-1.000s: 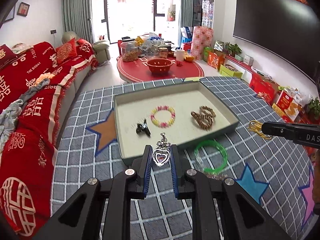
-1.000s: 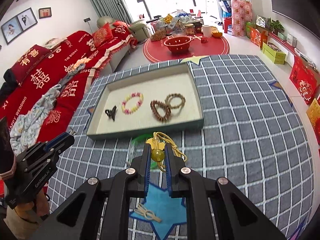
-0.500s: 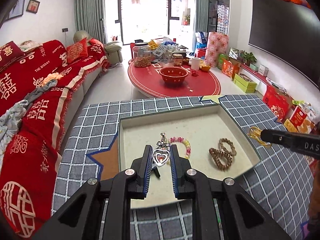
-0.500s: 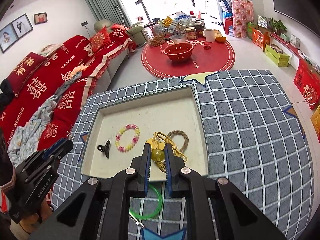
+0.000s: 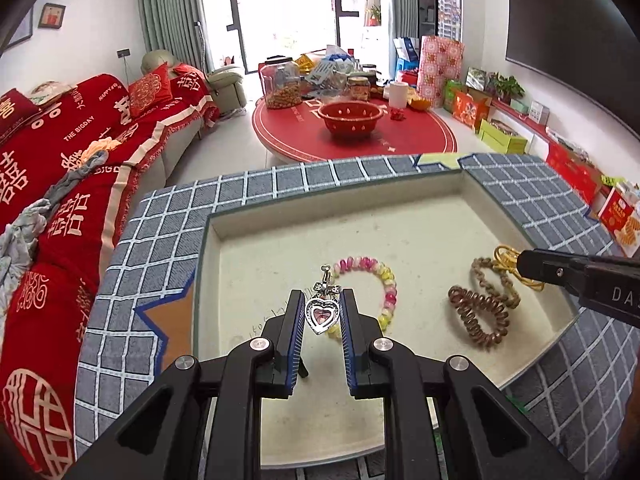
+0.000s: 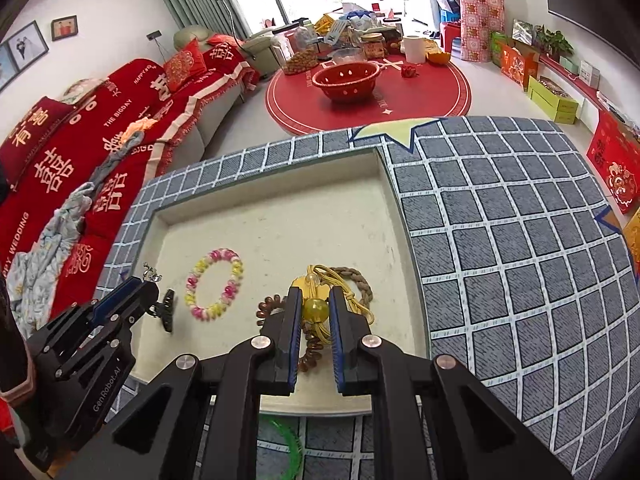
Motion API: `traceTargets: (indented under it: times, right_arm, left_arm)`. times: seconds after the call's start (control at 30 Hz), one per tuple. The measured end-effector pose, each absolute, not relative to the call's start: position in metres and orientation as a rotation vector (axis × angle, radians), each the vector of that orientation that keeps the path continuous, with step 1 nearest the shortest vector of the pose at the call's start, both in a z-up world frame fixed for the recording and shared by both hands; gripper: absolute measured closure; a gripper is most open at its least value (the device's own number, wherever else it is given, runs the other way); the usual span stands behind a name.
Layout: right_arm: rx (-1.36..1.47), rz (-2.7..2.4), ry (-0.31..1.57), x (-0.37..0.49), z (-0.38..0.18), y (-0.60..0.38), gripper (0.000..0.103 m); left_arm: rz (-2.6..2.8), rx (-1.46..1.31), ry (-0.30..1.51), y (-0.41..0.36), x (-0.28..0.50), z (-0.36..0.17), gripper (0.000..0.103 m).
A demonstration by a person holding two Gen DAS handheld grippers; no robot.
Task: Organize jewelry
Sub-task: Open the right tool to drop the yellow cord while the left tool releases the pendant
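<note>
Between the two blue pads of the left gripper [image 5: 320, 316] sits a silver heart charm [image 5: 321, 315] with a pink stone. The pads are squeezed on its sides, and its little clasp sticks up past the tips. This gripper hangs over the near left part of the tray [image 5: 400, 200], a flat box with a pale floor and low walls.

Over the right side of the tray is the right gripper [image 6: 314, 310]. Its pads are pressed tight on a yellow bead [image 6: 316, 309]. A gold cord [image 6: 336, 280] is tied to the bead and loops out past the tips.

On the tray floor lies a bead ring [image 6: 214, 289] of pink and yellow beads, just past the left gripper. Near the left gripper tips, seen from the right camera, is a small black clip [image 6: 168, 310]. I cannot tell if it rests on the floor. On the right side lie a brown coil band [image 5: 478, 318] and a braided brown band [image 5: 496, 284]. They touch each other, and the gold cord hangs just over them.

Under the tray is a gray mat [image 6: 500, 240] with white squares and star shapes. A green ring [image 6: 286, 446] lies on the mat by the tray's near wall, partly hidden by the right gripper.

Beyond the mat are a red sofa [image 5: 60, 168] on the left and a round red table [image 5: 352, 136] with a red bowl [image 5: 350, 118] on it.
</note>
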State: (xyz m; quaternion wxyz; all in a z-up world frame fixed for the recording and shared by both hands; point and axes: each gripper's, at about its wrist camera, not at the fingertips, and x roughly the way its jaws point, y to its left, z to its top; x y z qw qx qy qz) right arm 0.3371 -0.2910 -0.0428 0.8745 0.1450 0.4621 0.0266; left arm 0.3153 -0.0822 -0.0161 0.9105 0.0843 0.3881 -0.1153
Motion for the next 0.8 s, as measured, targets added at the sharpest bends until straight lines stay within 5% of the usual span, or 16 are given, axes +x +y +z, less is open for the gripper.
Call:
traceTargets:
  times: [0.57, 0.67, 0.73, 0.8]
  right_arm:
    - [0.363, 0.049, 1.033, 0.342, -0.078, -0.295, 0.088]
    - [0.386, 0.057, 1.029, 0.341, -0.078, -0.297, 0.076]
    - [0.397, 0.059, 1.014, 0.341, -0.073, -0.299, 0.048]
    - [0.403, 0.063, 0.992, 0.338, -0.068, -0.299, 0.044]
  left_arm:
    - [-0.219, 0.264, 0.860, -0.099, 0.314, -0.041, 0.072]
    - [-0.221, 0.252, 0.861, -0.099, 0.313, -0.039, 0.072]
    - [-0.221, 0.251, 0.858, -0.099, 0.312, -0.038, 0.072]
    - [-0.222, 0.247, 0.859, -0.099, 0.313, -0.036, 0.072]
